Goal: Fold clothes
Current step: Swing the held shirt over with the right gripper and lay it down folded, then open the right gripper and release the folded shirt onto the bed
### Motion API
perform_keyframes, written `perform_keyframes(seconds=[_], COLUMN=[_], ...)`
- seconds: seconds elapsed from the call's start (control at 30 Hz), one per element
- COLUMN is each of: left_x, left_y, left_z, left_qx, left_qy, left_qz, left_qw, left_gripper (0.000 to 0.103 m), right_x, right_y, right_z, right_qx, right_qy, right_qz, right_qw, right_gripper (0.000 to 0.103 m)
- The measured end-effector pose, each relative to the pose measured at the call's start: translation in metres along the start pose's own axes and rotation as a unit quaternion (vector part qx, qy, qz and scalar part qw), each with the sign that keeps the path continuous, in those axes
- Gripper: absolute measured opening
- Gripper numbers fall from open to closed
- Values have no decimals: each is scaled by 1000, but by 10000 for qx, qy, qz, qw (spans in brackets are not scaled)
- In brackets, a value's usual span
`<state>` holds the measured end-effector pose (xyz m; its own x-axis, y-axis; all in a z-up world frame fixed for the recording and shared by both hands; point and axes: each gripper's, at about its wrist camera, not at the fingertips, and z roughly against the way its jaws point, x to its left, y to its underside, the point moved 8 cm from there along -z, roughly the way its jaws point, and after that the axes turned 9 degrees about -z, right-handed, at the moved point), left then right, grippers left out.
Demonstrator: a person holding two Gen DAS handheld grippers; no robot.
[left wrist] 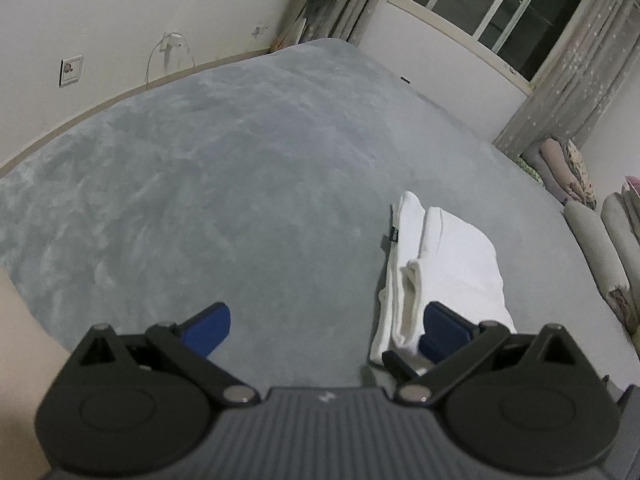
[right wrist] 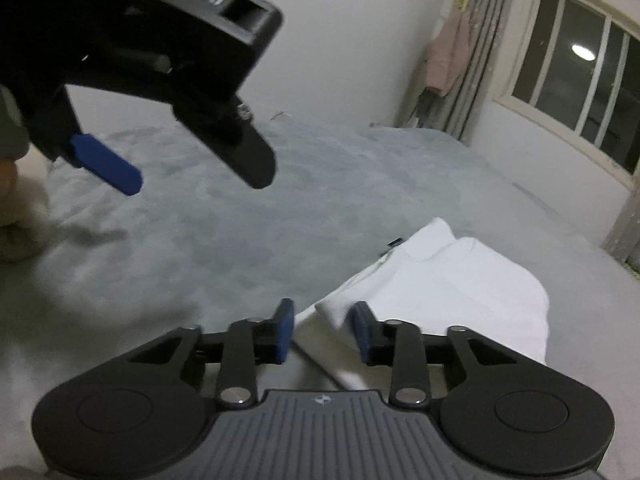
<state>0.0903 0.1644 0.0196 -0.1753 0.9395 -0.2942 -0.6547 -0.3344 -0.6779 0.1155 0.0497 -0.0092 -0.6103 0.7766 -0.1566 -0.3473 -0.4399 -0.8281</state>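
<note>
A folded white garment (left wrist: 452,256) (right wrist: 460,280) with a small black label (left wrist: 393,236) lies on the grey plush bed cover (left wrist: 240,160) (right wrist: 280,208), towards the right. My left gripper (left wrist: 326,328) is open wide above the cover with nothing between its blue pads. Its right finger (left wrist: 444,326) is at the garment's near left edge. From the right wrist view, the left gripper (right wrist: 196,180) hangs open at upper left. My right gripper (right wrist: 323,330) stands open. The garment's near corner is between its blue pads, which do not press on it.
Rolled bedding and pillows (left wrist: 600,232) line the bed's right side. A window (left wrist: 500,12) with grey curtains (left wrist: 568,92) fills the far right wall. A wall socket (left wrist: 71,70) and cable are on the left wall. A person's hand (right wrist: 16,208) is at the left edge.
</note>
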Motion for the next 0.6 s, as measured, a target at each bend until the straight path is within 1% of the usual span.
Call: perform_keyframes(seconds=[0.07, 0.2, 0.23, 0.3, 0.4, 0.5, 0.6], left_x=[-1, -3, -2, 2, 4, -1, -13], left_y=[1, 2, 2, 2, 4, 8, 10], left_z=[-1, -4, -4, -5, -9, -14, -17], left_qx=[27, 78, 83, 89, 139, 154, 120], left_qy=[11, 25, 28, -7, -36, 75, 263], left_qz=[-40, -111, -107, -39, 49, 72, 8], left_qw=[10000, 9999, 9999, 10000, 9999, 9998, 9996], left_gripper=[103, 103, 103, 103, 103, 103, 103], right_x=[0, -2, -2, -5, -14, -40, -78], right_y=[5, 14, 14, 13, 16, 19, 13], right_z=[-4, -6, -3, 8, 34, 58, 82], right_qx=[138, 343, 363, 444, 437, 307, -142], right_qy=[-40, -228, -323, -674, -1035, -890, -878], right_qz=[-71, -235, -255, -485, -701, -1068, -1801], right_qw=[9999, 9989, 9985, 9956, 9912, 9898, 9796], right_gripper=[21, 22, 22, 22, 22, 22, 22])
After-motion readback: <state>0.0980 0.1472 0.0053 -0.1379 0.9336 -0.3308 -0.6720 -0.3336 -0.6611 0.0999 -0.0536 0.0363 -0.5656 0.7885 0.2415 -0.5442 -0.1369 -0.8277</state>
